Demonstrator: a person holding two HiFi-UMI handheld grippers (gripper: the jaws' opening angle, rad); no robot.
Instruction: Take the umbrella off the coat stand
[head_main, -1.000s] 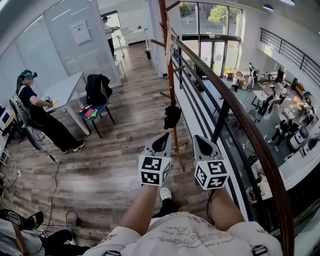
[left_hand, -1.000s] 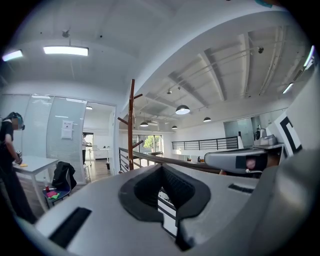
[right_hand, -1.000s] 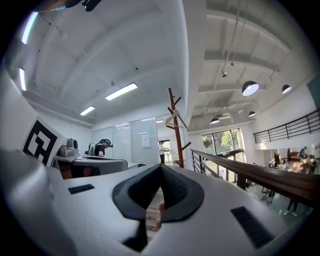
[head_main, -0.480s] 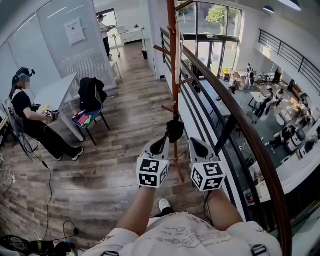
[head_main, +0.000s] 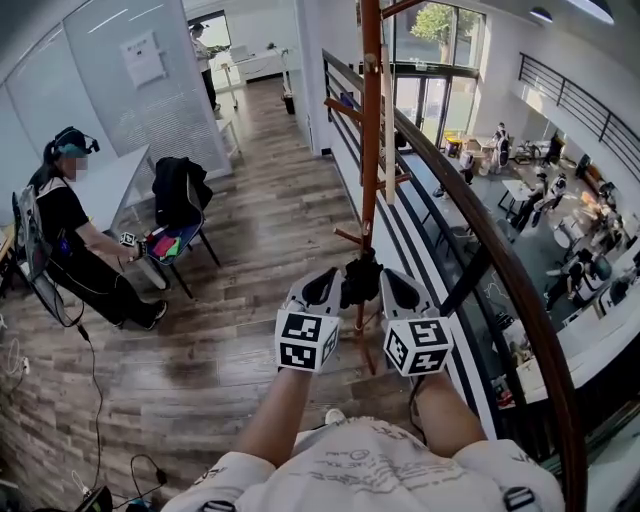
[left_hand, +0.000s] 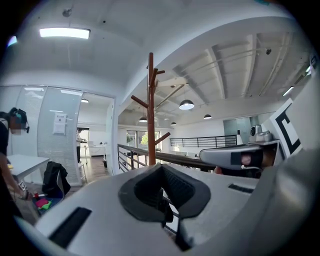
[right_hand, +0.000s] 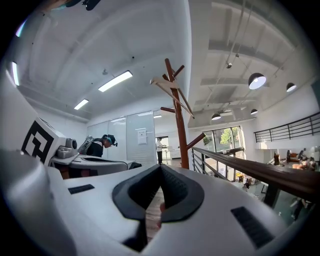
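The left tool (head_main: 322, 287) has its jaws closed tip to tip, and nothing is held between them. The right tool (head_main: 396, 291) is the same: pads meeting at the front, with only wooden floor (head_main: 240, 330) visible through the slit behind them. Both are held out side by side at about the same height.

The umbrella (head_main: 360, 281), a black folded bundle, hangs low on the coat stand (head_main: 370, 120), now directly between the two tool tips. Whether either tip touches it cannot be made out. A second ago it hung well ahead of the tools, and half a second ago just beyond them, so the tools have closed in on it. The stand's red-brown pole now rises almost straight up from between them.

The dark railing (head_main: 500, 270) curves past on the right. On the left, the chair (head_main: 180, 200) draped in black cloth and the seated person (head_main: 70, 240) by the white surface (head_main: 110, 180) appear in slightly shifted places in the frame (the head camera has moved forward).
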